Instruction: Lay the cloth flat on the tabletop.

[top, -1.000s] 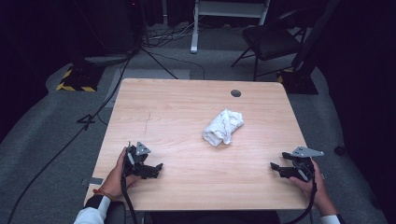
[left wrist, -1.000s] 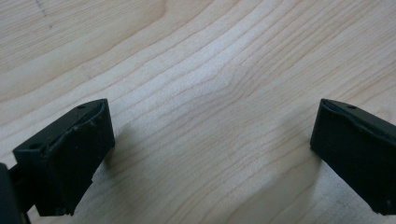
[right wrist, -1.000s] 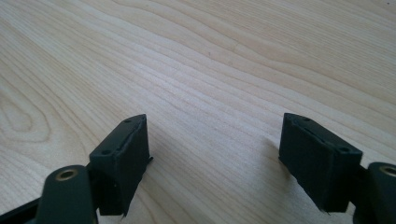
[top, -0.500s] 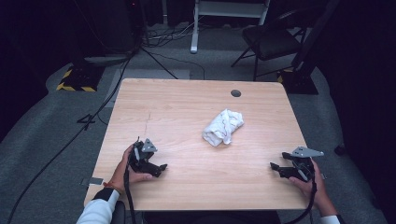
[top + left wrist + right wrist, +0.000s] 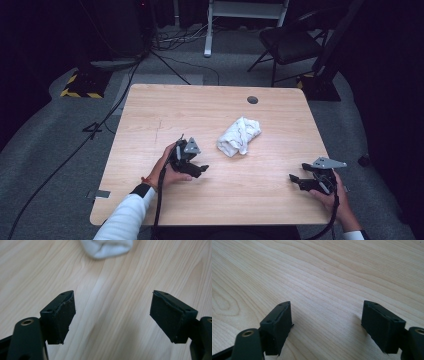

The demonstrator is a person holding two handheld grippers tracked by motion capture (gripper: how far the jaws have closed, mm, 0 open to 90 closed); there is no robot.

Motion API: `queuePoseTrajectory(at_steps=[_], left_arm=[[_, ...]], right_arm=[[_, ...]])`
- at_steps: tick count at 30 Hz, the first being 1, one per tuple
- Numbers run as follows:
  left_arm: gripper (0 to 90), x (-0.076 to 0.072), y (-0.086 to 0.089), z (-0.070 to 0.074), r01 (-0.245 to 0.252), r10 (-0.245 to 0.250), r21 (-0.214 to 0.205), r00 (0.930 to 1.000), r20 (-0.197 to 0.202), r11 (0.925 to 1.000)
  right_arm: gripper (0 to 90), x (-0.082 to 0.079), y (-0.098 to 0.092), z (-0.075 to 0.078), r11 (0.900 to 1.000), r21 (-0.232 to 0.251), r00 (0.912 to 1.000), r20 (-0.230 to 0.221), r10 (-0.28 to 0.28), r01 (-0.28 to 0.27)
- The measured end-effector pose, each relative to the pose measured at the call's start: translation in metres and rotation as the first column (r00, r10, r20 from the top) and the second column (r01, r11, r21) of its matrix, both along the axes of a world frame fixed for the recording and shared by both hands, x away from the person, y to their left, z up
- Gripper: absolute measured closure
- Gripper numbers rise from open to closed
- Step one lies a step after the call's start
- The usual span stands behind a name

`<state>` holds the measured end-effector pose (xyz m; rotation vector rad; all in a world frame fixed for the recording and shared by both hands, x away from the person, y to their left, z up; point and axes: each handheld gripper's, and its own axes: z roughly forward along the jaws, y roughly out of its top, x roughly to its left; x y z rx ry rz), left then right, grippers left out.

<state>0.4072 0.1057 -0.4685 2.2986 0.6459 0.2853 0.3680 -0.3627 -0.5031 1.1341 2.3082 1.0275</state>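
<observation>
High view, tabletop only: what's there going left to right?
left gripper → crumpled white cloth → right gripper. The small round hole in the table sits above the cloth's span, so it is left out of the order.

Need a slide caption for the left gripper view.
Open left gripper over the wooden table, aimed at the crumpled white cloth.

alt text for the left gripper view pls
The left tool hangs open over a light wooden table, its two black jaws wide apart with nothing between them. The rounded edge of a crumpled white cloth lies on the table ahead, at the top of the frame.
</observation>
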Motion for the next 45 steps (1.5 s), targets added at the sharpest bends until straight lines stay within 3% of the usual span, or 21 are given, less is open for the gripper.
queuePoseTrajectory(at_steps=[3, 5, 7, 9, 11, 13, 18, 21, 24, 28, 29, 30, 32, 34, 39, 45], left_arm=[[20.7, 0.008, -0.018, 0.005, 0.029, -0.029, -0.018, 0.9995, 0.012, 0.9994], [20.8, 0.012, -0.032, 0.008, 0.052, -0.051, -0.015, 0.9978, 0.043, 0.9985], [20.7, 0.016, -0.045, 0.010, 0.080, -0.080, -0.001, 0.9958, 0.044, 0.9968], [20.6, 0.021, -0.057, 0.012, 0.078, -0.079, 0.008, 0.9936, 0.081, 0.9969], [20.0, 0.028, -0.066, 0.015, 0.078, -0.077, -0.012, 0.9938, 0.080, 0.9969], [19.6, 0.034, -0.075, 0.018, 0.073, -0.072, 0.001, 0.9914, 0.109, 0.9974], [18.7, 0.048, -0.094, 0.019, 0.084, -0.083, -0.008, 0.9906, 0.108, 0.9964], [21.1, 0.054, -0.103, 0.016, 0.089, -0.092, 0.027, 0.9879, 0.125, 0.9956], [24.6, 0.057, -0.111, 0.012, 0.112, -0.127, 0.104, 0.9798, 0.154, 0.9883], [36.8, 0.064, -0.110, 0.011, 0.116, -0.132, 0.116, 0.9806, 0.145, 0.9865], [47.6, 0.066, -0.109, 0.011, 0.116, -0.132, 0.119, 0.9813, 0.140, 0.9861], [51.8, 0.067, -0.108, 0.012, 0.113, -0.132, 0.132, 0.9801, 0.148, 0.9849], [58.9, 0.069, -0.104, 0.014, 0.103, -0.121, 0.116, 0.9803, 0.156, 0.9879], [60.4, 0.070, -0.098, 0.018, 0.087, -0.097, 0.064, 0.9827, 0.158, 0.9941], [67.7, 0.073, -0.079, 0.030, 0.025, -0.027, 0.017, 0.9832, 0.180, 0.9995], [75.3, 0.081, -0.047, 0.032, -0.082, 0.084, -0.019, 0.9815, 0.172, 0.9964]], right_arm=[[24.7, 0.000, 0.000, 0.000, 1.0000, 0.000, 1.0000, 0.000, 0.001, -0.001], [24.8, 0.000, 0.000, 0.000, 1.0000, 0.001, 1.0000, 0.000, 0.002, -0.002], [24.8, 0.000, 0.000, 0.000, 1.0000, 0.000, 1.0000, 0.000, 0.002, -0.002], [24.7, 0.000, 0.000, 0.000, 1.0000, -0.001, 1.0000, -0.001, 0.002, -0.002], [24.7, 0.000, 0.000, 0.000, 1.0000, -0.001, 1.0000, -0.001, 0.002, -0.002], [24.7, 0.000, 0.000, 0.000, 1.0000, 0.001, 1.0000, -0.001, 0.001, -0.001], [24.8, 0.000, 0.000, 0.000, 1.0000, 0.001, 1.0000, -0.001, 0.001, -0.001], [24.8, 0.000, 0.000, 0.000, 1.0000, 0.000, 1.0000, -0.001, 0.001, -0.001], [24.8, 0.000, 0.000, 0.000, 1.0000, 0.000, 1.0000, -0.001, 0.002, -0.002], [24.8, 0.000, 0.000, 0.000, 1.0000, 0.000, 1.0000, -0.002, 0.002, -0.002], [24.9, 0.000, 0.000, 0.000, 1.0000, 0.000, 1.0000, -0.002, 0.002, -0.002], [24.9, 0.000, 0.000, 0.000, 1.0000, 0.000, 1.0000, -0.002, 0.002, -0.002], [24.9, 0.000, 0.000, 0.000, 1.0000, 0.001, 1.0000, -0.002, 0.002, -0.002], [24.9, 0.000, 0.000, 0.000, 1.0000, 0.001, 1.0000, -0.002, 0.002, -0.002], [24.8, 0.000, 0.000, 0.000, 1.0000, 0.000, 1.0000, -0.002, 0.003, -0.003], [24.8, 0.000, 0.000, 0.000, 1.0000, 0.001, 1.0000, -0.003, 0.005, -0.005]])
